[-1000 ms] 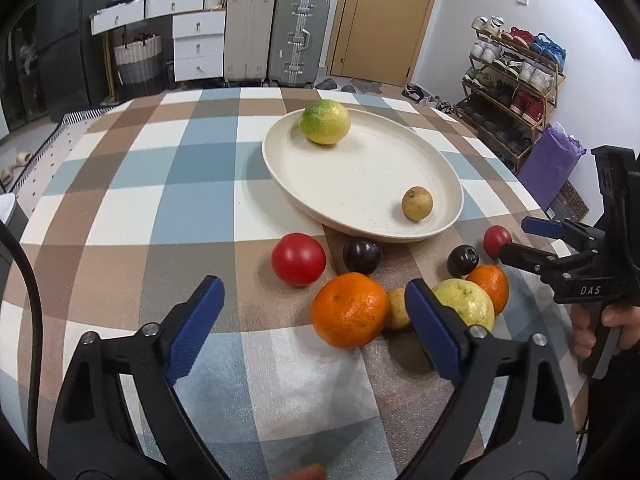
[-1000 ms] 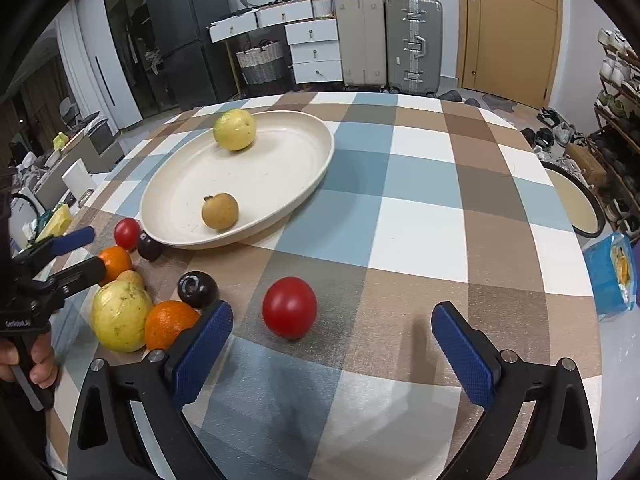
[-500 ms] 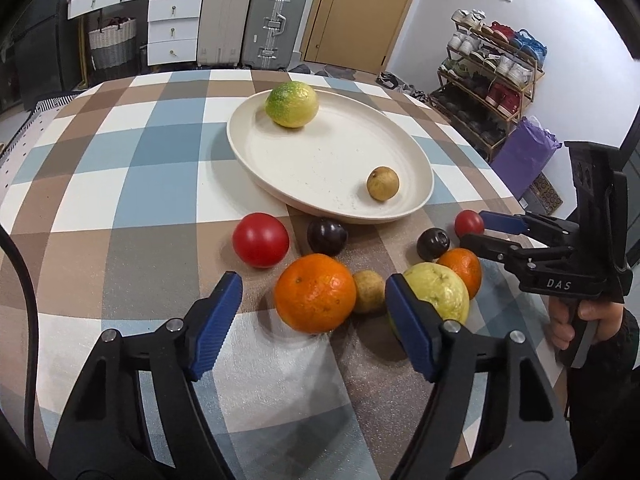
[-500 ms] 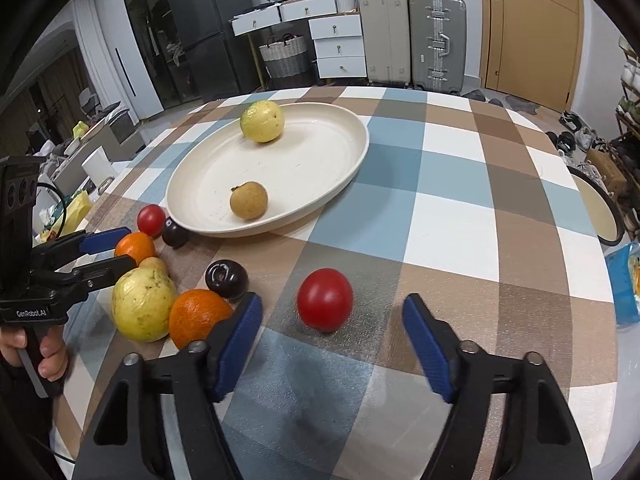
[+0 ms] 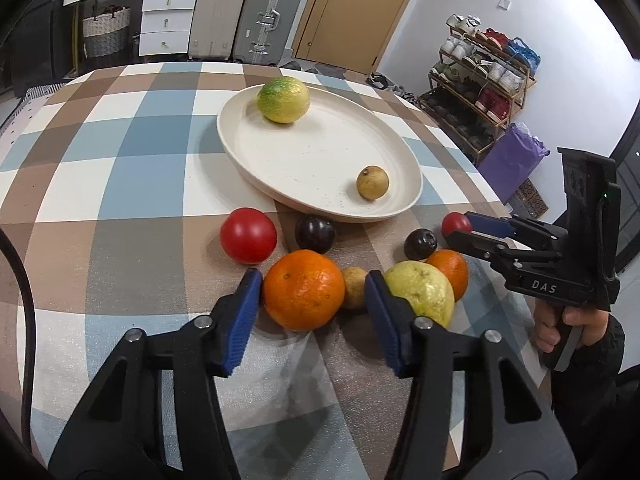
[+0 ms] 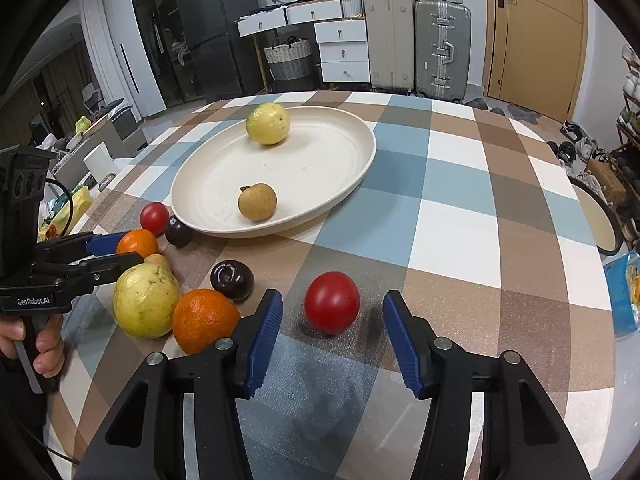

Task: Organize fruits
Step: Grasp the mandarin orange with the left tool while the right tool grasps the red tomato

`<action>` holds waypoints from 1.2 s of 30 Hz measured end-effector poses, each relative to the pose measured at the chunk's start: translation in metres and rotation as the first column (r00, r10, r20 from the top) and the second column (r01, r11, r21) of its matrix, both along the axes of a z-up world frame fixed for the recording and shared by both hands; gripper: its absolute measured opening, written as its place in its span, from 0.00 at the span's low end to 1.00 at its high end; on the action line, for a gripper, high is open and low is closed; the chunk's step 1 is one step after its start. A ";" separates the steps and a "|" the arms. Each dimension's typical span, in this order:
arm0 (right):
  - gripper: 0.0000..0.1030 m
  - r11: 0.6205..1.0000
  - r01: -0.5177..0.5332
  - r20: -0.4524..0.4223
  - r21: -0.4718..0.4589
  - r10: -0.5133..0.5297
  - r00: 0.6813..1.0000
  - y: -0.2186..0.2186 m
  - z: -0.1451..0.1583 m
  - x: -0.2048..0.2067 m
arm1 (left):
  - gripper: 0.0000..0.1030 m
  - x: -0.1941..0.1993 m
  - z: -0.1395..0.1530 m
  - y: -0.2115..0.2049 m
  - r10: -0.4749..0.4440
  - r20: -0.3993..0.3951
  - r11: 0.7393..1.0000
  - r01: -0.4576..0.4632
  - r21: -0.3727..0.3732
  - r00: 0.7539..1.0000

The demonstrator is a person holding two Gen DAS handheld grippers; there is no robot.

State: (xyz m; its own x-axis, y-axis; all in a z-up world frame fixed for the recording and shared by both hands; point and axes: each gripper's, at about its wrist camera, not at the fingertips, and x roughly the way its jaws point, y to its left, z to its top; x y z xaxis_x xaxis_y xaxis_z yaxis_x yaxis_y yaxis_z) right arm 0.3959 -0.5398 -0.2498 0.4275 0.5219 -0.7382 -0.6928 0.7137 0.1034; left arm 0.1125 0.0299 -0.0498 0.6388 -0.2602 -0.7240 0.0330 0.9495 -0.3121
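Note:
A cream plate [image 5: 316,168] [image 6: 320,168] holds a green-yellow citrus [image 5: 283,99] [image 6: 267,123] and a small brown fruit [image 5: 372,182] [image 6: 257,201]. My left gripper [image 5: 312,284] is open with its pads on either side of the big orange [image 5: 304,290] [image 6: 205,319]. My right gripper [image 6: 332,316] is open around the red tomato [image 6: 331,307] [image 5: 248,234], not touching it. Near the plate lie two dark plums [image 5: 315,234] [image 5: 420,244], a yellow guava [image 5: 420,292], a small orange [image 5: 450,272], a small red fruit [image 5: 455,223] and a small tan fruit [image 5: 354,288].
The checked tablecloth [image 6: 460,208] covers the table, whose right edge curves away near a blue bag [image 6: 622,296]. Suitcases [image 6: 416,40], drawers and a door stand behind. A shoe rack [image 5: 484,76] is off to the right in the left wrist view.
Both grippers moved forward and narrowed. The left one now brackets the big orange; the right one now brackets the red tomato.

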 end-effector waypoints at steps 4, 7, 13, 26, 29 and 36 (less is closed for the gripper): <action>0.54 1.000 0.005 -0.001 0.002 -0.005 1.000 0.000 0.000 0.001 | 0.37 -0.003 0.003 -0.002 0.000 0.014 1.000 0.000 0.018 1.000; 0.54 1.000 0.006 -0.002 0.004 -0.006 1.000 0.000 0.000 0.002 | 0.37 -0.004 0.005 -0.004 -0.002 0.027 0.999 0.001 0.038 1.000; 0.54 1.000 0.006 -0.001 0.001 -0.006 1.000 -0.001 0.000 0.002 | 0.37 -0.009 0.011 -0.003 0.009 0.063 0.999 -0.012 0.046 0.998; 0.36 1.000 -0.005 -0.008 -0.011 0.005 1.000 0.003 -0.006 0.002 | 0.37 -0.013 0.015 0.001 0.037 0.083 0.997 -0.042 0.059 0.996; 0.28 1.000 -0.007 -0.002 -0.010 0.007 1.000 0.003 -0.006 0.001 | 0.37 -0.014 0.016 0.001 0.037 0.089 0.997 -0.042 0.062 0.995; 0.28 1.000 -0.012 0.029 0.022 0.012 1.000 0.001 0.001 -0.002 | 0.37 -0.018 0.022 -0.001 0.044 0.122 0.996 -0.053 0.075 0.992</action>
State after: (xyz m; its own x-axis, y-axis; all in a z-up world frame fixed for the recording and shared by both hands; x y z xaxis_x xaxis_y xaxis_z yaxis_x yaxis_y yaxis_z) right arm 0.3935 -0.5390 -0.2484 0.4418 0.5436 -0.7137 -0.7042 0.7030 0.0995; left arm 0.0944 0.0292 -0.0281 0.7331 -0.1729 -0.6578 0.0194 0.9721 -0.2338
